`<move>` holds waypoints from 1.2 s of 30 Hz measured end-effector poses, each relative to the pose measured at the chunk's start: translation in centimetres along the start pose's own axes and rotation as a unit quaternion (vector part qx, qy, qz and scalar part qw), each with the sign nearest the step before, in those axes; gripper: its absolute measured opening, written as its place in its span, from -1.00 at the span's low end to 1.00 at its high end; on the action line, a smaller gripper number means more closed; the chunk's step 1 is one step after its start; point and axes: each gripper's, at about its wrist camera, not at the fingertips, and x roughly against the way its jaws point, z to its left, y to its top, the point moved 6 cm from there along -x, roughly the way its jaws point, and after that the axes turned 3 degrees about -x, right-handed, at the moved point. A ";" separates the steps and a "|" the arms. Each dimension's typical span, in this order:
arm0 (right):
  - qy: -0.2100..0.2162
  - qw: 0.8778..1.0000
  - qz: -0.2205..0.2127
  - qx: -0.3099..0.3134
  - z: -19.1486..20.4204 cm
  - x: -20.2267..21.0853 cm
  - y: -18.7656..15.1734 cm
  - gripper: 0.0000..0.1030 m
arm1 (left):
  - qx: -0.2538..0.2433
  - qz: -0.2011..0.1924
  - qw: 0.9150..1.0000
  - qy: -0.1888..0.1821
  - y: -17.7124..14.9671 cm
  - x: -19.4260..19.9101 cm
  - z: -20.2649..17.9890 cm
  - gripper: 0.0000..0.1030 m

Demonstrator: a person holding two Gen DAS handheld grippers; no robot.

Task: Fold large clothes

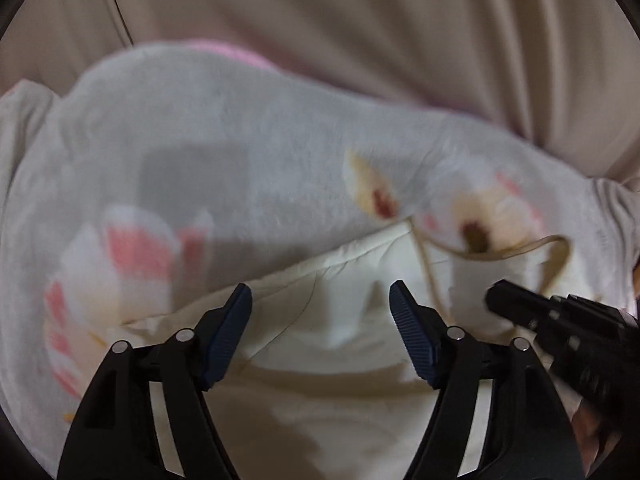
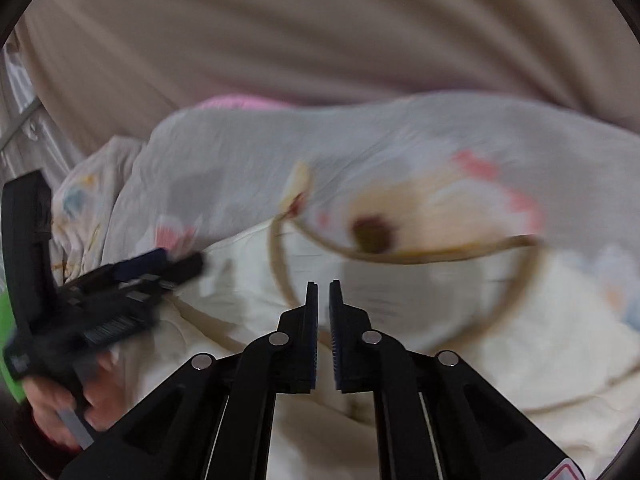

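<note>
Lying spread across a beige sheet (image 1: 360, 20): a large pale garment (image 1: 240, 128) with pink-and-cream flower prints, its cream lining (image 1: 320, 360) turned up along the near side and edged by a tan trim (image 1: 556, 248). Filling most of both wrist views, blurred in places.

Hovering over the near, cream part of the garment: the left tool (image 1: 320, 304), blue-padded fingers (image 1: 232, 332) standing widely spread, nothing between them. Whether the tips are touching the cloth, not possible to tell.

Entering the left wrist view from the near right: the right tool (image 1: 496, 300), pointing toward the trim loop, just beside the flower print with the dark centre (image 1: 476, 232).

Showing in the right wrist view: the right tool (image 2: 323, 292) with fingers (image 2: 310, 332) pressed nearly together, only a thin slit between the pads, no cloth visibly caught there. Sitting over the cream lining (image 2: 520, 340), just near of the trim (image 2: 280, 264) and the big flower (image 2: 400, 216).

Appearing at the left of that view, blurred: the left tool (image 2: 176, 264), gripped by a hand (image 2: 60, 404).

Peeking out at the far edge of the garment: a strip of pink fabric (image 2: 240, 102).
</note>
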 end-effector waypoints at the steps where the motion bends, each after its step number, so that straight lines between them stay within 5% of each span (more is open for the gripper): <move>1: -0.001 1.000 0.014 0.007 0.7 -1.5 -0.3 -0.87 | 0.005 0.006 1.000 0.007 -0.2 -1.3 0.3 0.30; 5: -0.020 0.997 0.068 0.037 0.8 -5.1 -2.7 -0.94 | -0.013 -0.012 0.999 0.033 0.1 -1.8 0.8 0.34; 11: -0.008 0.999 0.043 0.007 -3.7 -0.3 -5.1 -1.00 | 0.014 -0.033 0.999 0.038 0.6 -0.7 1.5 0.32; 16: -0.070 0.996 -0.054 -0.020 -9.5 7.8 -3.8 -0.92 | -0.017 -0.059 0.996 -0.059 0.4 4.0 -4.1 0.31; 19: -0.063 0.996 -0.025 -0.053 -12.3 7.5 -2.9 -0.77 | -0.085 -0.032 0.991 -0.098 -0.7 3.6 -10.1 0.32; 21: -0.052 0.996 0.016 -0.067 -13.7 5.4 -2.9 -0.90 | -0.113 0.004 0.988 -0.105 -2.1 1.5 -13.3 0.32; 23: -0.089 0.994 0.022 -0.063 -15.1 3.6 -2.5 -1.00 | -0.123 0.039 0.988 -0.086 -3.3 -1.1 -14.4 0.32; 25: -0.089 0.993 0.000 -0.074 -16.0 3.5 -2.2 -1.00 | -0.123 0.043 0.989 -0.062 -3.9 -2.6 -14.2 0.35; 30: -0.184 0.972 -0.113 -0.092 -16.8 9.8 -2.0 -0.85 | -0.086 -0.012 0.996 -0.001 -2.5 1.3 -10.3 0.32; 34: -0.182 0.972 -0.146 -0.038 -15.8 17.3 -6.0 -0.69 | -0.053 -0.060 0.996 -0.046 -3.8 9.1 -5.3 0.40; 36: -0.168 0.975 -0.141 -0.025 -15.6 20.6 -9.7 -0.41 | -0.051 -0.072 0.995 -0.053 -5.5 12.3 -3.2 0.51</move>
